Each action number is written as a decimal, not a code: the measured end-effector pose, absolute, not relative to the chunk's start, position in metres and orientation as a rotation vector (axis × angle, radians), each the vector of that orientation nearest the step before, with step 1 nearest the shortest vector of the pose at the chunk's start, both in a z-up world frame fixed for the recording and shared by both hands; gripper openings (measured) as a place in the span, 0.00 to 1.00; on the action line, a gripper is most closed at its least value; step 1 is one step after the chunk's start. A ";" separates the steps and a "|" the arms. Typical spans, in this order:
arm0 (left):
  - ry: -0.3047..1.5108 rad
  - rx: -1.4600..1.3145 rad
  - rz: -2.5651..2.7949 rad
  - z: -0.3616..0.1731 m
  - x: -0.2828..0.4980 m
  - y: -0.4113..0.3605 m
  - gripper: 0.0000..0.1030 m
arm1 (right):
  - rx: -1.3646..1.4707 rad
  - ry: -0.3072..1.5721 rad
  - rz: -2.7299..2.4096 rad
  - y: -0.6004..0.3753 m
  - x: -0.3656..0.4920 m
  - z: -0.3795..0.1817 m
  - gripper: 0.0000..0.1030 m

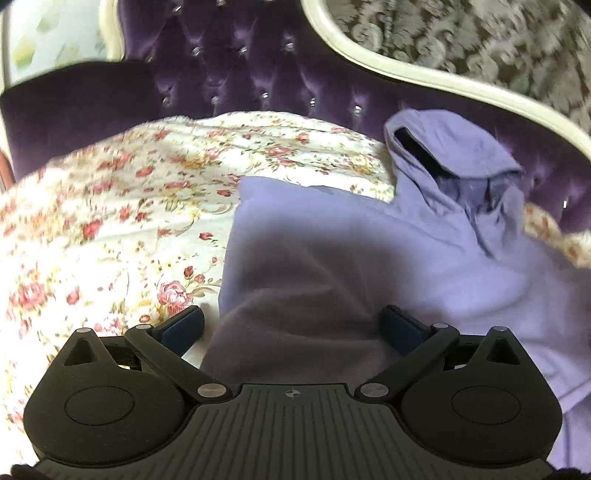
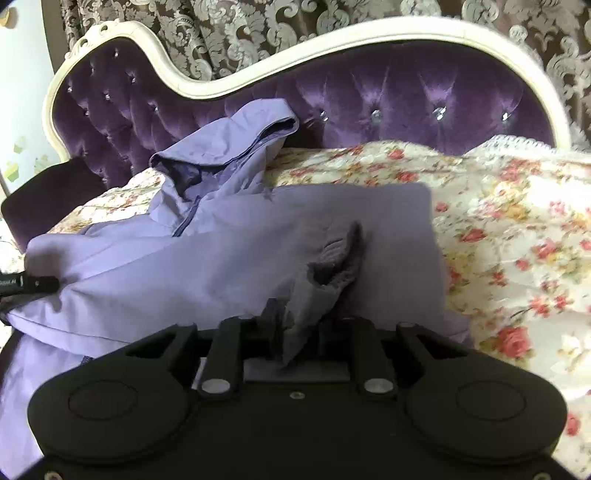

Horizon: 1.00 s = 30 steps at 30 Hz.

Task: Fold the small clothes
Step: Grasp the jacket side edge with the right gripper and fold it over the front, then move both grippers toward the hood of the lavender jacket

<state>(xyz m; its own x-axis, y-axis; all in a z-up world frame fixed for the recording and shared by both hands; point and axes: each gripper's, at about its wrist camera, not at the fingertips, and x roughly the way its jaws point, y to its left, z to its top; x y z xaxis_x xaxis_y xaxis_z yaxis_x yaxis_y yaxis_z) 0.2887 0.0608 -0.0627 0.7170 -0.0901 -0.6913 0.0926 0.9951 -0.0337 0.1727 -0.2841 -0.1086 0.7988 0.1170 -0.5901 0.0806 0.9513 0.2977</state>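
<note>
A lavender hooded jacket is laid on the floral bedspread, its ribbed sleeve cuff is pinched in the right claw, the left claw is spread empty above it, and the sleeve fold is judged underway, to be laid across next.

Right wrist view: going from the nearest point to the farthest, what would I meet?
Right tool pinching a ribbed cuff → lilac hooded jacket → its hood → purple tufted headboard → patterned curtain.
</note>
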 end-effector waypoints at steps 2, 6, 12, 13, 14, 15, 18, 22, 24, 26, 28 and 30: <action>0.751 -0.006 -0.103 -0.065 0.289 0.063 1.00 | 0.305 0.640 -0.022 -0.288 0.171 -0.105 0.39; 0.740 -0.008 -0.106 -0.065 0.286 0.067 1.00 | 0.280 0.642 -0.094 -0.296 0.172 -0.098 0.39; 0.734 -0.005 -0.103 -0.065 0.285 0.066 1.00 | 0.197 0.546 -0.160 -0.288 0.159 -0.076 0.54; 0.735 -0.004 -0.102 -0.065 0.285 0.066 1.00 | 0.188 0.528 -0.135 -0.284 0.157 -0.072 0.55; 0.738 -0.004 -0.103 -0.065 0.286 0.066 1.00 | 0.183 0.519 -0.101 -0.279 0.157 -0.069 0.56; 0.741 -0.003 -0.103 -0.064 0.286 0.066 1.00 | 0.176 0.520 -0.062 -0.272 0.158 -0.066 0.57; 0.751 0.005 -0.106 -0.063 0.288 0.065 1.00 | 0.145 0.553 0.010 -0.252 0.164 -0.069 0.57; 0.758 0.012 -0.110 -0.063 0.287 0.064 1.00 | 0.101 0.673 0.056 -0.228 0.177 -0.093 0.57; 0.756 0.019 -0.108 -0.063 0.287 0.063 1.00 | 0.068 0.707 0.058 -0.223 0.181 -0.098 0.57; 0.756 0.017 -0.106 -0.064 0.287 0.063 1.00 | 0.075 0.732 0.066 -0.224 0.185 -0.097 0.60; 0.760 0.023 -0.104 -0.064 0.287 0.062 1.00 | 0.077 0.747 0.076 -0.226 0.189 -0.100 0.61; 0.766 0.024 -0.105 -0.063 0.288 0.061 1.00 | 0.058 0.749 0.076 -0.223 0.190 -0.100 0.62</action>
<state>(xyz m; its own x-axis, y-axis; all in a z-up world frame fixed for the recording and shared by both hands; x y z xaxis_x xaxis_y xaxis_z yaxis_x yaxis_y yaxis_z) 0.2882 0.0612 -0.0632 0.7155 -0.0864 -0.6933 0.1037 0.9945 -0.0169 0.1899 -0.2234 -0.1002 0.7300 0.0899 -0.6775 -0.0487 0.9956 0.0796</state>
